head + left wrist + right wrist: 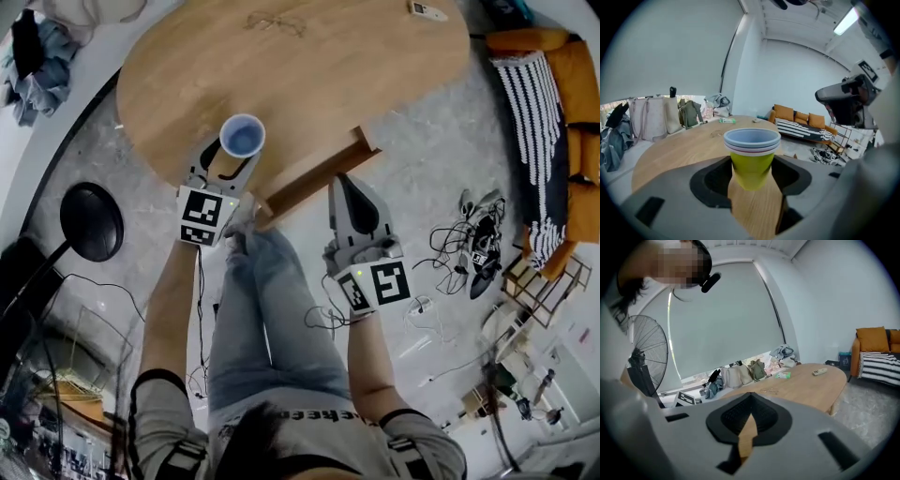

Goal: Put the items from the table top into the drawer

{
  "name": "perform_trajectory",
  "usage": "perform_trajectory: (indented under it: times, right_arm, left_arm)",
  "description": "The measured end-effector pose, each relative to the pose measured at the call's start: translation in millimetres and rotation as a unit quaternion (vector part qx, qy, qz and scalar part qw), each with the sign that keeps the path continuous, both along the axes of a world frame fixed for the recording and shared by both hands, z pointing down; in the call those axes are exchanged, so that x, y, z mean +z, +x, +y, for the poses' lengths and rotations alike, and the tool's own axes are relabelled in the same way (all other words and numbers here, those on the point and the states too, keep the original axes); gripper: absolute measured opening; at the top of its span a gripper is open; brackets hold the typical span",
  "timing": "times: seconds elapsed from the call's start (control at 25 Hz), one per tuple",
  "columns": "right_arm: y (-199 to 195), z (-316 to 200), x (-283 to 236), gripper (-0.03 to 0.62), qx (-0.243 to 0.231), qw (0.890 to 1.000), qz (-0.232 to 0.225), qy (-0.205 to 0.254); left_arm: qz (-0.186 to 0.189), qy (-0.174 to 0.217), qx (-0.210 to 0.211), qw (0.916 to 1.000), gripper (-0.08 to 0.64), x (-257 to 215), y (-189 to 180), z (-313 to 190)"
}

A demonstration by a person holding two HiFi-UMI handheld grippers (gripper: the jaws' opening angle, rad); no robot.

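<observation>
A: Looking down on a big oval wooden counter here. Anything open on it?

B: Yep, drawer pulled out from the near edge, toward the right end of that edge.

A: And the claws?

B: Got the left claw over the near edge, just left of the drawer, pinching a stack of cups. Pads against both sides of the yellow outer cup, blue rim on top, thin pink line right under it. Stack upright, bottom clear of the wood, so up in the air rather than standing. Then the right claw, pressed together with nothing in it, tip just beside the drawer front, off the counter's near edge.

A: Anything else up there?

B: Remote way over by the far right edge, plus a pair of glasses near the far edge, about mid-length. Also spotted a small green packet by the far edge in the left gripper view. All three lying flat and well apart from the cups and the drawer.
</observation>
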State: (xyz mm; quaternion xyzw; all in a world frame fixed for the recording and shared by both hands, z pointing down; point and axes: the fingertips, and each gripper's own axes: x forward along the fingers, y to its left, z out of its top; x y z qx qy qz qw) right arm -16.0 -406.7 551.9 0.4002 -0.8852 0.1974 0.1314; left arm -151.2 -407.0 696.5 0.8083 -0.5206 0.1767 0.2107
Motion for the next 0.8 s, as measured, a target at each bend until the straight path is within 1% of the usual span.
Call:
perform_trajectory:
  times: [0.16, 0.24, 0.4, 0.56, 0.8]
  right_arm:
    - [14.2, 11.3, -7.2, 0.002, 0.031, 0.999, -0.001, 0.006]
    - [22.8, 17.9, -9.9, 0.002, 0.044, 0.999, -0.001, 0.009]
    - [39.2, 35.7, -8.1, 0.002, 0.07, 0.998, 0.002, 0.007]
    - [54.4, 51.8, -3.3, 0.002, 0.096, 0.995, 0.002, 0.005]
    - [81.9, 69.5, 0.1, 0.002, 0.133, 0.991, -0.002, 0.002]
  left_arm:
    - [0.031, -0.029, 0.021, 0.9989, 0.262, -10.9, 23.3, 18.1]
    - [0.036, -0.036, 0.037, 0.998, 0.261, -11.0, 37.1, 27.5]
    - [0.029, -0.051, 0.076, 0.9954, 0.259, 1.6, 62.4, 48.2]
    - [0.019, -0.072, 0.105, 0.9917, 0.259, 20.9, 85.2, 65.9]
    - [-0.006, -0.11, 0.146, 0.9832, 0.259, 51.9, 119.6, 84.0]
